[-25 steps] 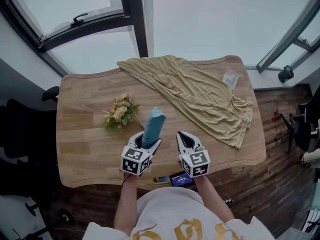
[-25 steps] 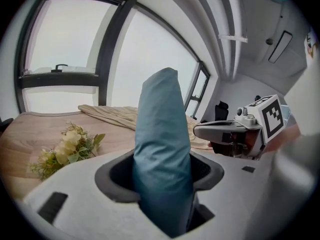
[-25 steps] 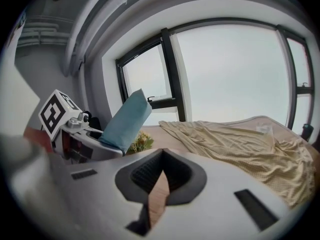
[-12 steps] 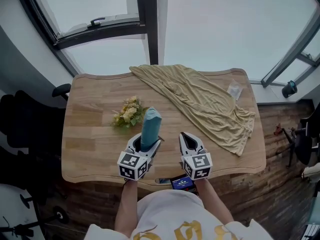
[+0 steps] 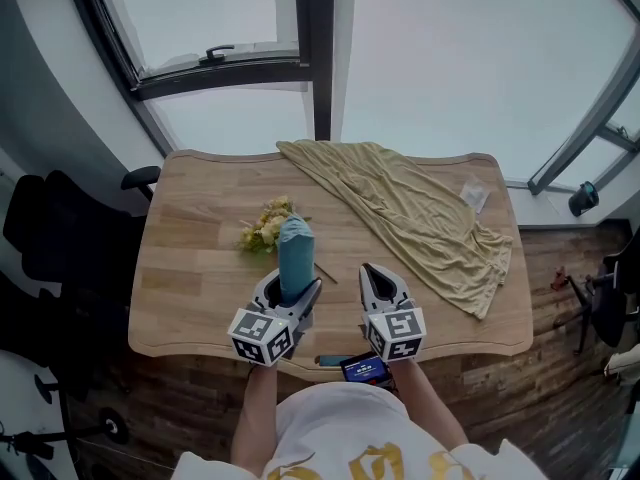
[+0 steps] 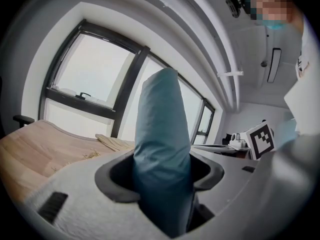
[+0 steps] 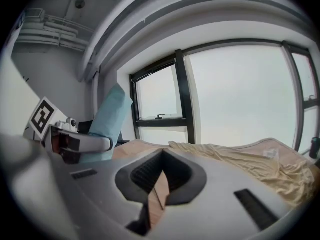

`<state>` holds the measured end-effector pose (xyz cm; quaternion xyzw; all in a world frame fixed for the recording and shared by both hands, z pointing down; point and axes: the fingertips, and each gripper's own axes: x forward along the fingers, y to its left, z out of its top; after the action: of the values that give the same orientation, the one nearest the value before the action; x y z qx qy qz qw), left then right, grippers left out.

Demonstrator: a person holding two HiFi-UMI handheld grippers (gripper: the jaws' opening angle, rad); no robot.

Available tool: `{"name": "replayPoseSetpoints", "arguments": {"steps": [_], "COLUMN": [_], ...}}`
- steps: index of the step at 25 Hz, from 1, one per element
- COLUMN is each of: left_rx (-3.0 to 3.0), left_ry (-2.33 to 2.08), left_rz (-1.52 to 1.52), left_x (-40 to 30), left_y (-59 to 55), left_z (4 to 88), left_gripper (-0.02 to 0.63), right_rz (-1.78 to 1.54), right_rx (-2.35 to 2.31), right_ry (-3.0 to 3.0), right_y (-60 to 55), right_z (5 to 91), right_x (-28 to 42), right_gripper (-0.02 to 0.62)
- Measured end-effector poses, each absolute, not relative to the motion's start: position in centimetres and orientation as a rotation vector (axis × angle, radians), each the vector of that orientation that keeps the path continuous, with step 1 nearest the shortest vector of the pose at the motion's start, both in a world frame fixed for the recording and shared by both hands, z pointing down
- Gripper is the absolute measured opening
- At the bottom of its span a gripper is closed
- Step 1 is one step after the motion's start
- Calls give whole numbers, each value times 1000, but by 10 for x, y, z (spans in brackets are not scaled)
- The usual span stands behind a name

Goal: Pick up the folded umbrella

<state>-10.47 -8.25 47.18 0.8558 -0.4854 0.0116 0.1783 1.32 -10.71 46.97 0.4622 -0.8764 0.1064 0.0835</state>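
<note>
The folded umbrella is a teal bundle in its sleeve. It stands nearly upright between the jaws of my left gripper, which is shut on its lower part and holds it above the wooden table. In the left gripper view the umbrella fills the gap of the left gripper, and its top points at the window. My right gripper hovers beside it to the right, shut with nothing in it. In the right gripper view the right gripper has its tips together, and the umbrella shows at the left.
A bunch of yellow flowers lies on the table just behind the umbrella. An olive cloth is spread over the back right, with a small plastic packet near it. A phone sits at the near edge. A black chair stands at the left.
Both grippers have risen above the table. The umbrella has gone up with the left gripper and tipped from leaning to nearly upright.
</note>
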Motion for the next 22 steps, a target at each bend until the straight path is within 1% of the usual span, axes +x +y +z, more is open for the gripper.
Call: {"name": "replayPoseSetpoints", "arguments": {"steps": [10, 22], "left_rx": [2450, 2445], "left_ry": [-1427, -1435], "left_rz": [-46, -58], "left_x": [-118, -125], "left_y": [-62, -55], "left_z": [448, 446], "left_gripper": [278, 279], "right_rz": [251, 244], "right_rx": [1399, 1396], "right_ry": [-2645, -2635], "right_y": [-87, -78], "right_z": [451, 451], "right_x": [7, 3], "right_gripper": [11, 11]}}
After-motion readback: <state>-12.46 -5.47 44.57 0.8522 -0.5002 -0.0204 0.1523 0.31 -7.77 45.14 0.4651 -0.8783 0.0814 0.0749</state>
